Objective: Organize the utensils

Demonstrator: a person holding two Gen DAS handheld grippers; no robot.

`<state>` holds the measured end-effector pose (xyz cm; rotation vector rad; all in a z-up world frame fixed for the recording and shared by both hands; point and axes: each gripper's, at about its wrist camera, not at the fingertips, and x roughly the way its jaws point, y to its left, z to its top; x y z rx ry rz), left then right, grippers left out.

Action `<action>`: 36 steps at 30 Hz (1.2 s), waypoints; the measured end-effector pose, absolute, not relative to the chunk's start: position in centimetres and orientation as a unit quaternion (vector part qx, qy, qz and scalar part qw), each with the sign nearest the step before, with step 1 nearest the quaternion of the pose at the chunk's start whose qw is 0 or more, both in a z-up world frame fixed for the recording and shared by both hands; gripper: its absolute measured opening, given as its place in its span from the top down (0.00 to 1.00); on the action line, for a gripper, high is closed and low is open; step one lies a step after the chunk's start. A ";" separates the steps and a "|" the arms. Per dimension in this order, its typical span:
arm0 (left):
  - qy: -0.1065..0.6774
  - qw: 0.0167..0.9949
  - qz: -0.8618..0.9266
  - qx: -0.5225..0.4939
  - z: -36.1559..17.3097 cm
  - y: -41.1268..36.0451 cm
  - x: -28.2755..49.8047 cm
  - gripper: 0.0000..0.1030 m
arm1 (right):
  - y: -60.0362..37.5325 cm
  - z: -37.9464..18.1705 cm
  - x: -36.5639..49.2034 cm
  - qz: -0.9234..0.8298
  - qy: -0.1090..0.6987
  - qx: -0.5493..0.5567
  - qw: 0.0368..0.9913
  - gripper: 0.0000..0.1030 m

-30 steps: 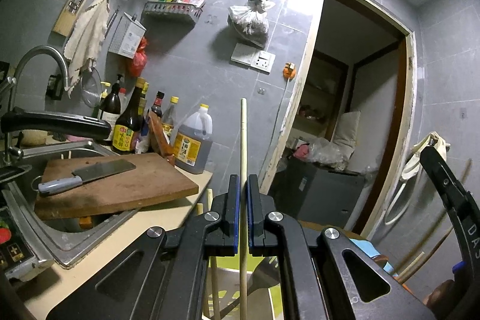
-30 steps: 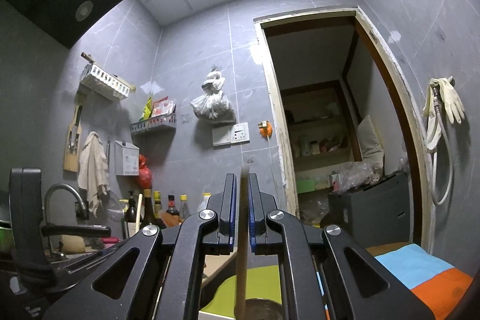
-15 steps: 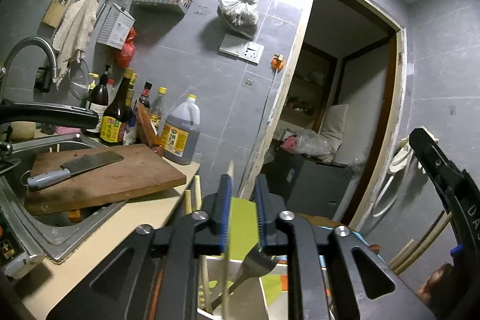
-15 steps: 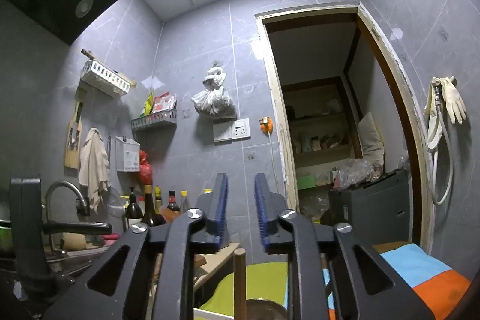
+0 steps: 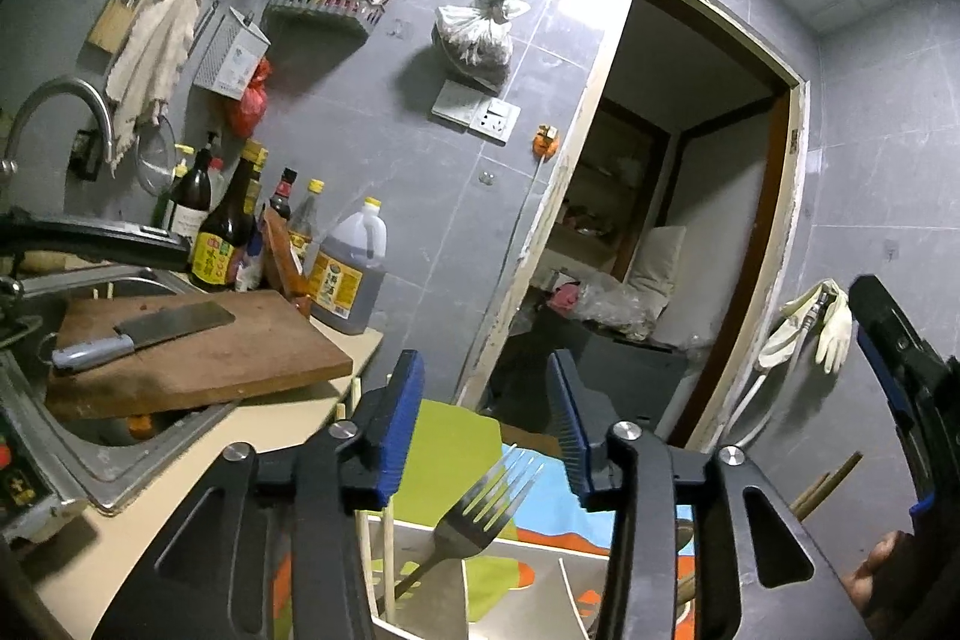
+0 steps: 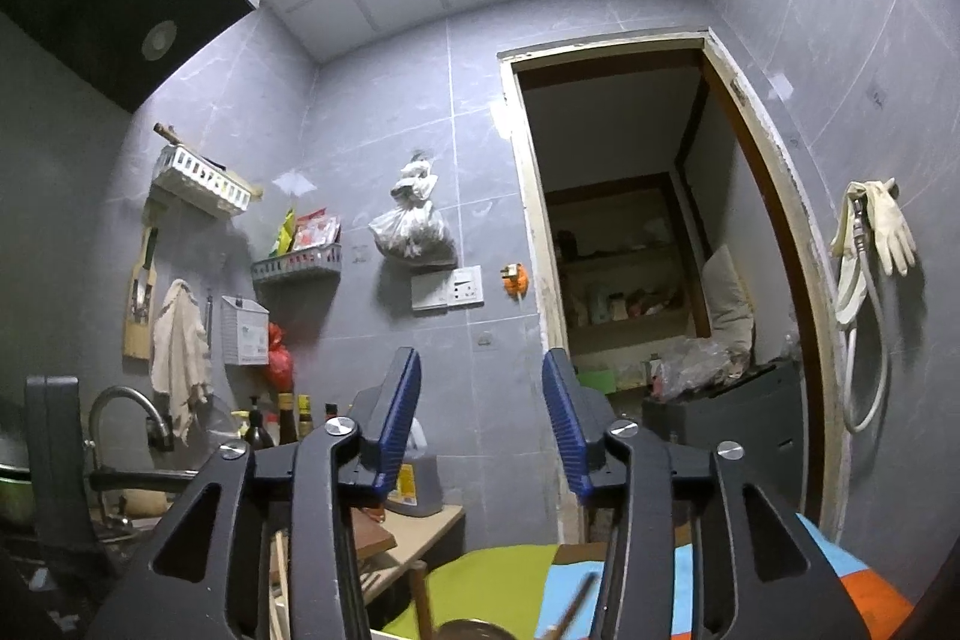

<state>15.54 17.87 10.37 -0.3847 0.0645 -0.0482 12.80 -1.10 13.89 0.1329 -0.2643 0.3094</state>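
Note:
My left gripper is open and empty, above a white utensil holder. In the holder a metal fork stands tines up, beside pale wooden chopsticks. My right gripper is open and empty too; its black body also shows at the right edge of the left wrist view. Below it a brown wooden stick and a metal spoon bowl poke up from the holder.
A counter on the left holds a sink, a wooden cutting board with a cleaver, and sauce bottles. A green, blue and orange cloth lies under the holder. A doorway is behind.
Both grippers were shut on upright sticks a second ago. Both have opened wide, and the sticks have dropped down into the holder.

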 end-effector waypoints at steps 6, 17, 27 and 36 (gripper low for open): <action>0.040 0.982 -0.011 -0.182 11.2 17.0 14.2 0.48 | -3.6 14.5 11.9 0.140 -0.115 0.064 0.981 0.50; 0.055 0.988 -0.014 -0.147 11.7 13.9 11.0 0.15 | -7.9 14.2 9.1 0.130 -0.071 0.062 0.987 0.15; 0.065 0.989 -0.035 -0.131 12.0 11.6 7.2 0.03 | -10.2 14.0 6.4 0.149 0.002 0.046 0.988 0.00; 0.099 0.989 -0.027 -0.102 10.5 9.8 4.3 0.03 | -12.0 12.6 3.8 0.136 0.041 0.024 0.989 0.00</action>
